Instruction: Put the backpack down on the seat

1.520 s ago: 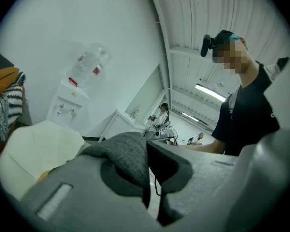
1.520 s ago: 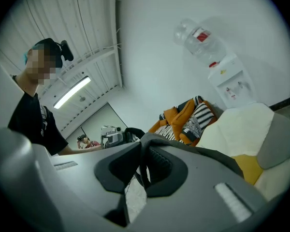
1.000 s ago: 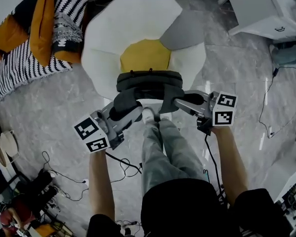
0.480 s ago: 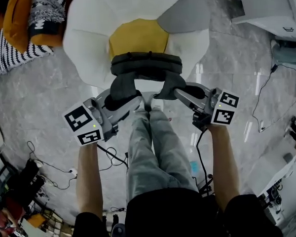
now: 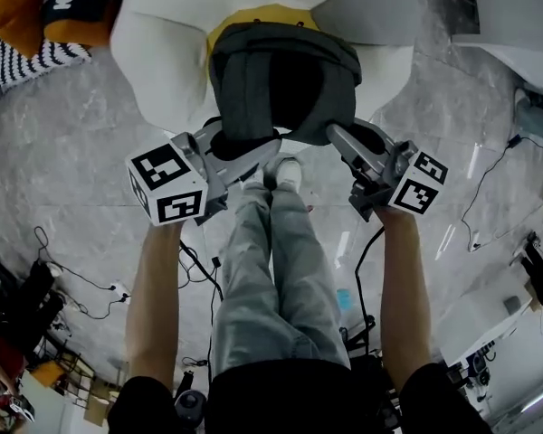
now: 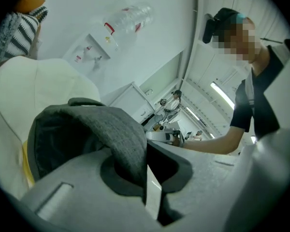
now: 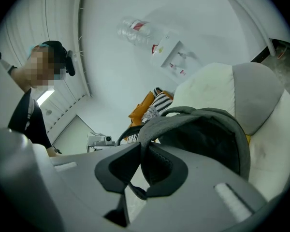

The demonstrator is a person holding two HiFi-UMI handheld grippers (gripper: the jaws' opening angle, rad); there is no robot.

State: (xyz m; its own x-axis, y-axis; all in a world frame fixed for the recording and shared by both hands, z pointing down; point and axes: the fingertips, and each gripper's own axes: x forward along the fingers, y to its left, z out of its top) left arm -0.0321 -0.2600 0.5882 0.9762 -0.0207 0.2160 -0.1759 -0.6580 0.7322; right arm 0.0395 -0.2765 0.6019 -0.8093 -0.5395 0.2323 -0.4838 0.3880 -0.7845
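Left gripper (image 5: 258, 147) and right gripper (image 5: 337, 134) clamp a rounded dark-grey fabric backpack (image 5: 285, 80).

Grey tongs (image 5: 252, 147), black-and-white marker cubes (image 5: 167, 183), pale jeans (image 5: 271, 260)

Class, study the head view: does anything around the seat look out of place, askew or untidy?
Loose black cables snake over the floor right beside the person's legs, where they might catch a foot. The backpack held over the seat looks whole, with nothing spilled.
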